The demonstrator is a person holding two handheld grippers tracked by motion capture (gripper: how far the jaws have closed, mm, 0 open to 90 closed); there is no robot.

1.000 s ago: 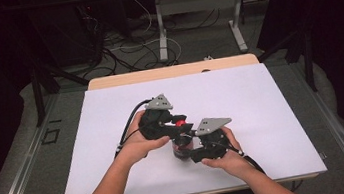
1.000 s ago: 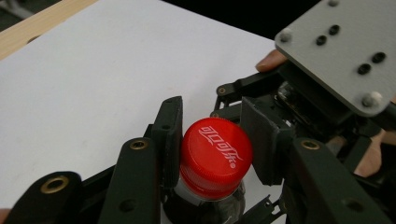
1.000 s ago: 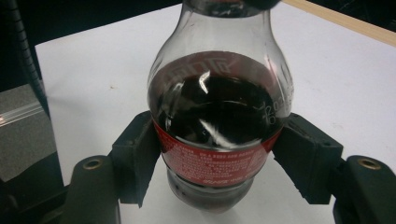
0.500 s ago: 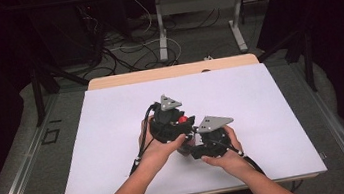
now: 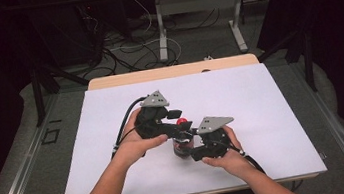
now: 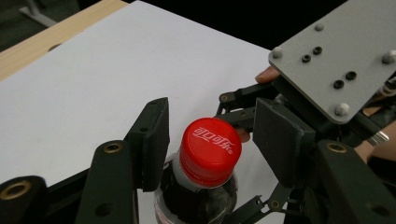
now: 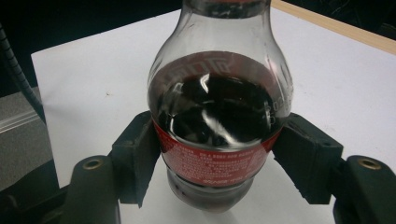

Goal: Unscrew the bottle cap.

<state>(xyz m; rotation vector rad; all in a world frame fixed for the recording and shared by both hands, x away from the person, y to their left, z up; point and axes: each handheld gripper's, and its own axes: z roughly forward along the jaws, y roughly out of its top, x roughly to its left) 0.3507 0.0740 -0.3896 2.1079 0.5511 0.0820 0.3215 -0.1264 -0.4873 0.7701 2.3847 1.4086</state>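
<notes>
Since the earlier frame, the left gripper (image 6: 205,140) has been opening its jaws, which are now standing apart on either side of the red cap (image 6: 211,150), not pressing it. Meanwhile the right gripper (image 7: 219,154) is clamping the upright cola bottle (image 7: 218,126) at its label, standing on the white table (image 5: 260,95). Seen from the high view, the cap is nearly hiding between both hands, while the left gripper view is showing the gaps beside it.

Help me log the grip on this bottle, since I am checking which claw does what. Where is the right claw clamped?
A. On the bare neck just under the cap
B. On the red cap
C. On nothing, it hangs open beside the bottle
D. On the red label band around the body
D: in the right gripper view the right claw has both pads pressed against the red label band of the bottle.
</notes>
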